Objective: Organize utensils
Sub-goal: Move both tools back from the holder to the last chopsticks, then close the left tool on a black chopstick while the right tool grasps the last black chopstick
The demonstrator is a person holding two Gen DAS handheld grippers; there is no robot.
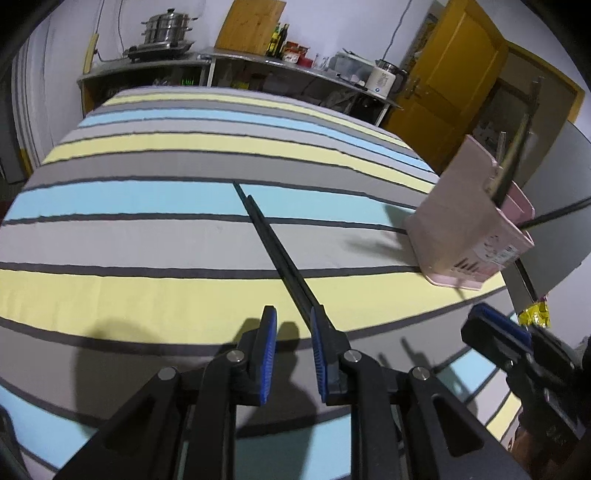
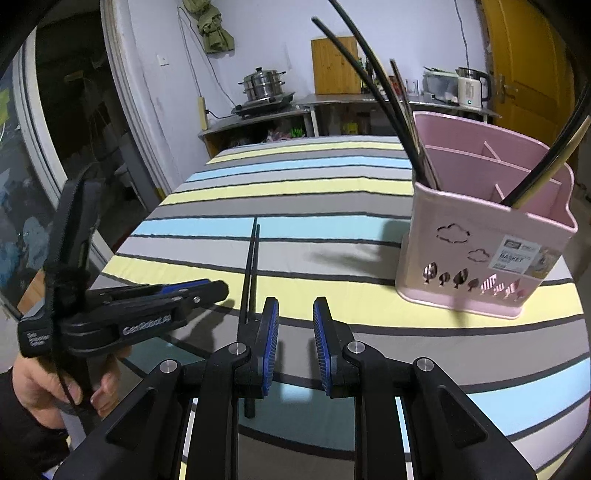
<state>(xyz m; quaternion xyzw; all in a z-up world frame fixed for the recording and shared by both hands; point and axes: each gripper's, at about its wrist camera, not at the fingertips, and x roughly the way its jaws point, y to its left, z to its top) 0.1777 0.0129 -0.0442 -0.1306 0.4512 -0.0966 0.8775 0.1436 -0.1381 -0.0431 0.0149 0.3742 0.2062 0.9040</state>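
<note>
A pair of black chopsticks (image 1: 273,251) lies on the striped cloth, running away from me; it also shows in the right wrist view (image 2: 252,266). My left gripper (image 1: 294,317) is open and empty, with the chopsticks' near end passing just right of its right finger. My right gripper (image 2: 295,308) is open and empty, with the chopsticks' near end behind its left finger. A pink utensil basket (image 2: 480,236) stands upright at the right, holding several black and yellow chopsticks; it appears in the left wrist view (image 1: 465,225) too.
The table (image 1: 147,295) is covered by a blue, yellow and grey striped cloth. The left gripper and the hand holding it show at the left of the right wrist view (image 2: 122,314). A counter with a steel pot (image 1: 166,29) and a kettle (image 1: 384,79) stands behind.
</note>
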